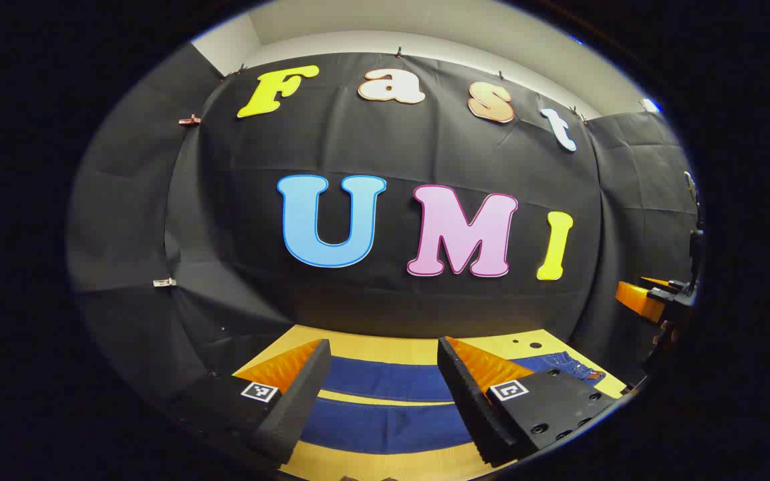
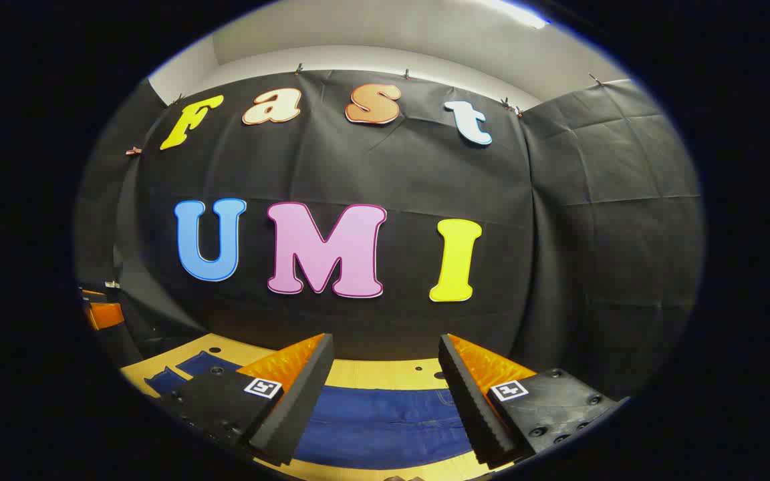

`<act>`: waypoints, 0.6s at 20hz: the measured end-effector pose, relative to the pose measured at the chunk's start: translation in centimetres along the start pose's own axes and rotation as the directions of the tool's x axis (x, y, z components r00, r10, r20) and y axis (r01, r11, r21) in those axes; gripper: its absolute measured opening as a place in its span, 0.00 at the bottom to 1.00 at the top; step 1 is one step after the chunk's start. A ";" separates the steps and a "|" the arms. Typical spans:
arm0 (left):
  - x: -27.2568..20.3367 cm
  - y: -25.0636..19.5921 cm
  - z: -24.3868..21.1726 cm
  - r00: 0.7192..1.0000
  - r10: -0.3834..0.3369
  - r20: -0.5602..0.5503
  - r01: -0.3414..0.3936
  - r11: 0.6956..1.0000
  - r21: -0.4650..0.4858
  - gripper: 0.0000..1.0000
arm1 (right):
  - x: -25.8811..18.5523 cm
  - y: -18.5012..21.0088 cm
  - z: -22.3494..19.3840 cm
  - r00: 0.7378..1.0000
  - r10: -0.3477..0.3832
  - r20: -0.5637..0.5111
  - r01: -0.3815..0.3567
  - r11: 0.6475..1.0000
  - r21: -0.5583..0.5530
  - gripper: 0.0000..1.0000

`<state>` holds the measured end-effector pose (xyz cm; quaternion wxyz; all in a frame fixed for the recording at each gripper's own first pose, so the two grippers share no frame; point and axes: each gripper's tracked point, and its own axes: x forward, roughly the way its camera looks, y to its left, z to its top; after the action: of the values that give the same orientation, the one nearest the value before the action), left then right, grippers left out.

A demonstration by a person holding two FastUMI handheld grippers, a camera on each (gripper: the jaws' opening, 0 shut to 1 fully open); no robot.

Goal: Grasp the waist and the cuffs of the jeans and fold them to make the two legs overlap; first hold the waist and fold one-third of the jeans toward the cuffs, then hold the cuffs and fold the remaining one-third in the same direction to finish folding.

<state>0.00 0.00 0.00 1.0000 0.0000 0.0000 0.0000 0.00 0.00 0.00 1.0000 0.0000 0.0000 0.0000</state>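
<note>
Dark blue jeans (image 1: 385, 382) lie flat on the yellow wooden table (image 1: 545, 342). In the left gripper view the two legs run side by side as two bands with a strip of table between them, and the waist (image 1: 569, 366) is off to the right. My left gripper (image 1: 383, 343) hovers open above the legs, holding nothing. In the right gripper view the broad upper part of the jeans (image 2: 378, 421) lies below my right gripper (image 2: 386, 337), which is open and apart from the cloth. The legs (image 2: 191, 366) stretch away to the left.
The black booth wall stands close behind the table's far edge. The other gripper (image 1: 649, 300) shows at the right edge of the left gripper view, and the other gripper (image 2: 103, 312) at the left edge of the right gripper view. Small holes (image 2: 418, 368) dot the tabletop.
</note>
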 end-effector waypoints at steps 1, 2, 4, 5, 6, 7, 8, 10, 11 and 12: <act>0.1 0.1 -0.4 1.000 -0.008 -0.014 0.008 1.000 0.007 0.99 | -0.3 0.4 -0.2 1.000 0.002 -0.008 -0.002 1.000 0.006 0.97; 0.1 0.2 -0.3 1.000 -0.017 -0.013 0.018 1.000 0.012 0.99 | -0.6 0.8 -0.3 1.000 0.005 -0.005 -0.005 1.000 0.008 0.97; 0.2 0.5 -0.6 0.999 -0.026 -0.020 0.026 1.000 0.016 0.99 | -0.9 1.4 -0.8 1.000 0.009 -0.014 -0.010 1.000 -0.010 0.96; 0.1 0.7 -0.8 0.999 -0.028 -0.027 0.028 0.999 0.015 0.99 | -1.2 1.6 -1.2 1.000 0.014 -0.025 -0.015 1.000 -0.018 0.97; -0.1 0.8 -0.8 0.999 -0.030 -0.027 0.031 0.999 0.011 0.99 | -1.4 1.7 -1.2 0.999 0.019 -0.029 -0.020 1.000 -0.019 0.97; -0.2 0.8 -0.9 0.999 -0.036 -0.024 0.036 0.999 0.005 0.99 | -1.7 1.8 -1.0 0.999 0.021 -0.027 -0.022 1.000 -0.017 0.97; -0.3 0.7 -1.0 0.999 -0.042 -0.024 0.042 0.999 -0.001 0.99 | -1.8 1.8 -0.7 1.000 0.019 -0.022 -0.020 1.000 -0.013 0.97; -0.5 0.9 -1.3 0.999 -0.041 -0.027 0.041 0.999 -0.002 0.99 | -2.1 1.8 -0.7 1.000 0.015 -0.018 -0.015 1.000 0.003 0.97; -0.5 0.9 -1.4 0.999 -0.042 -0.026 0.042 0.999 -0.003 0.99 | -2.0 1.6 -0.6 1.000 0.009 -0.015 -0.009 1.000 0.004 0.97; -0.5 1.0 -1.4 0.999 -0.045 -0.023 0.045 0.999 -0.005 0.99 | -2.1 1.6 -0.6 1.000 0.007 -0.012 -0.007 1.000 0.001 0.97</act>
<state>-0.46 0.98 -1.37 0.9997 -0.0023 0.0117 -0.0223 -2.12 1.56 -0.55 1.0000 0.0006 0.0062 0.0033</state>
